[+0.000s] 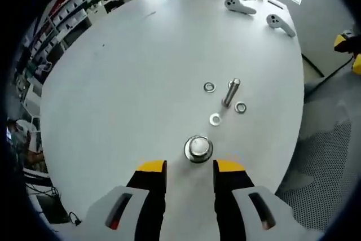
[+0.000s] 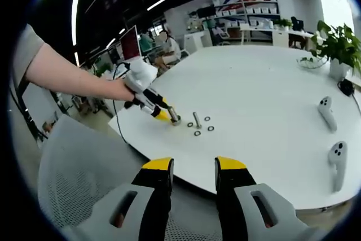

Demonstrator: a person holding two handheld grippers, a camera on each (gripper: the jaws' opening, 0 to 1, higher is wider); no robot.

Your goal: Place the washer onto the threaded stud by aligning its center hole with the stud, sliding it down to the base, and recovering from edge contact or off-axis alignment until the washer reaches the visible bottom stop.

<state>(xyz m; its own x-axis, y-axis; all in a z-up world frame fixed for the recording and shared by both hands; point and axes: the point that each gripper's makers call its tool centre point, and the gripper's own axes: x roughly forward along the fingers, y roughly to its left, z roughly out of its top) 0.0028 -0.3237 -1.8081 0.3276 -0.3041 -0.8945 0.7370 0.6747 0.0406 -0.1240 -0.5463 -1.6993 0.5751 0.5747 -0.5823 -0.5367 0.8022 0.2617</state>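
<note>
A short threaded stud (image 1: 230,93) stands upright on the white round table (image 1: 124,83). Three washers lie flat around it: one to its left (image 1: 209,87), one to its right (image 1: 241,107), one nearer me (image 1: 215,119). A round shiny metal piece (image 1: 198,148) rests just ahead of my left gripper (image 1: 190,167), which is open and holds nothing. From the right gripper view, the stud (image 2: 197,119) and small washers (image 2: 210,128) sit near the table's edge, with a person's hand holding the left gripper (image 2: 167,117) beside them. My right gripper (image 2: 194,165) is open, off the table, well short of the stud.
Two white hand controllers (image 1: 240,5) (image 1: 280,23) lie at the far side, also seen at the right (image 2: 327,111) (image 2: 337,162). A potted plant (image 2: 338,43) stands on the table. A grey mesh chair (image 2: 67,179) is below the table edge (image 2: 169,165).
</note>
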